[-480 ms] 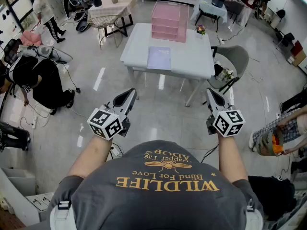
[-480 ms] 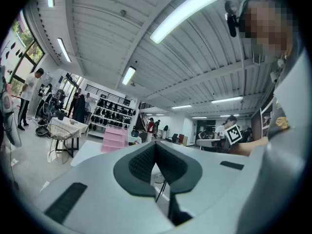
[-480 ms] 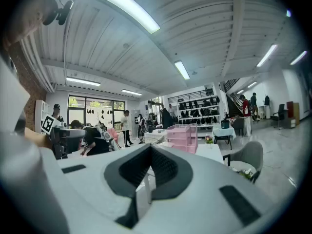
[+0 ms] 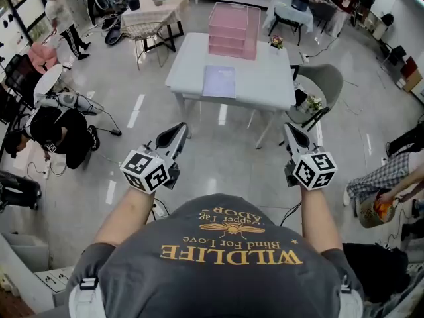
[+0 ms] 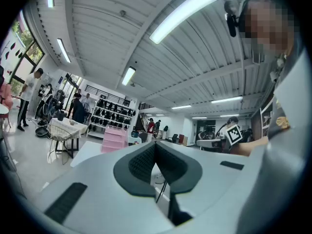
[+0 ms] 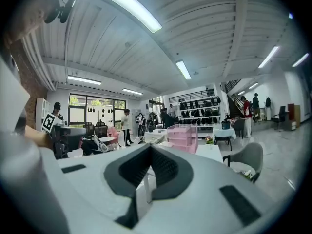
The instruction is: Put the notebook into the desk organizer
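Observation:
A pale lilac notebook (image 4: 219,81) lies flat on the white table (image 4: 265,88), near its front edge. The pink desk organizer (image 4: 234,30) with stacked trays stands at the table's far edge; it also shows as the pink organizer (image 5: 114,139) and pink organizer (image 6: 182,138) in the gripper views. My left gripper (image 4: 177,132) and right gripper (image 4: 289,130) hover over the floor well short of the table, both pointing toward it. Both are shut with nothing between the jaws.
A grey chair (image 4: 322,88) stands at the table's right side, with a small flower pot (image 4: 277,42) on the table's far right. Another table with a wire chair (image 4: 149,28) is at the back left. A person (image 4: 56,128) crouches on the floor left; cables lie nearby.
Both grippers stay where they were. The crouching person at left has shifted and bent lower; the person at the right edge has moved slightly.

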### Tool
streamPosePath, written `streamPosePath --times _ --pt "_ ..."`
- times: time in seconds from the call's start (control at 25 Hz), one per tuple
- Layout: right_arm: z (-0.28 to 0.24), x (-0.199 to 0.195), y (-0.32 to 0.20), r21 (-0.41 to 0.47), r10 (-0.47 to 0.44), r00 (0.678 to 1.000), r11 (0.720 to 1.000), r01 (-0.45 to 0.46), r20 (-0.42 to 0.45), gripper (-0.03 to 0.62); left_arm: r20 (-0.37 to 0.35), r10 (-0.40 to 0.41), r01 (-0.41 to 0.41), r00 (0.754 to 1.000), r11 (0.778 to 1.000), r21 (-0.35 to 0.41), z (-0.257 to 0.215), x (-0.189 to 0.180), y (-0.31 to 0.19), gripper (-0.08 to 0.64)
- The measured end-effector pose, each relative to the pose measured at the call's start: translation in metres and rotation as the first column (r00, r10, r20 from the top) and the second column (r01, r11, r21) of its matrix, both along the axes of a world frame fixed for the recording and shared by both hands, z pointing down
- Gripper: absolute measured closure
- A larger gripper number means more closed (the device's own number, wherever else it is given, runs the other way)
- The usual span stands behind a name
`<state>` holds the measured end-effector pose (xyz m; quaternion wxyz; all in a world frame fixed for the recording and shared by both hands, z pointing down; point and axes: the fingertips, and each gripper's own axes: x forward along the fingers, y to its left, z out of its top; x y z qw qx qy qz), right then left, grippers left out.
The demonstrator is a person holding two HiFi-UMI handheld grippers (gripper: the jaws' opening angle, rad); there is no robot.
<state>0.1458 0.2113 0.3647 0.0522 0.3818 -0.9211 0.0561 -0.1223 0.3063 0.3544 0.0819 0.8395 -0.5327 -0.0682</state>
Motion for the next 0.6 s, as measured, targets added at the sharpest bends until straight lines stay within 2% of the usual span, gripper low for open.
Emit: streamPosePath --times 0.2,0.24,0.28,0.32,0.44,0.6 --pt "0.002 0.003 -0.003 0.001 0.002 1.000 1.000 -0.002 0.007 0.592 -0.012 -0.006 0.006 1.000 1.000 -0.004 0.000 0.001 -0.005 0.557" --pt "0.002 0.004 -0.003 0.002 0.001 1.000 1.000 -0.001 0.006 0.592 -0.008 0.003 -0.003 1.000 1.000 -0.010 0.000 0.004 -0.006 0.537" --pt "0.002 0.005 -0.003 0.003 0.000 1.000 1.000 0.000 0.006 0.592 0.000 0.019 -0.019 1.000 1.000 -0.015 0.001 0.007 -0.007 0.372" --pt "0.001 0.006 -0.003 0.004 -0.002 1.000 1.000 0.002 0.007 0.592 0.009 0.033 -0.032 0.999 0.999 -0.020 0.001 0.011 -0.008 0.303" --pt "0.003 0.010 -0.004 0.005 -0.008 1.000 1.000 0.008 0.009 0.592 0.032 0.044 -0.044 0.999 0.999 -0.026 0.002 0.019 -0.013 0.196" --pt "0.003 0.020 -0.007 0.008 -0.021 1.000 1.000 0.021 0.008 0.592 0.035 0.049 -0.048 0.998 0.999 -0.019 -0.001 0.032 -0.017 0.156"
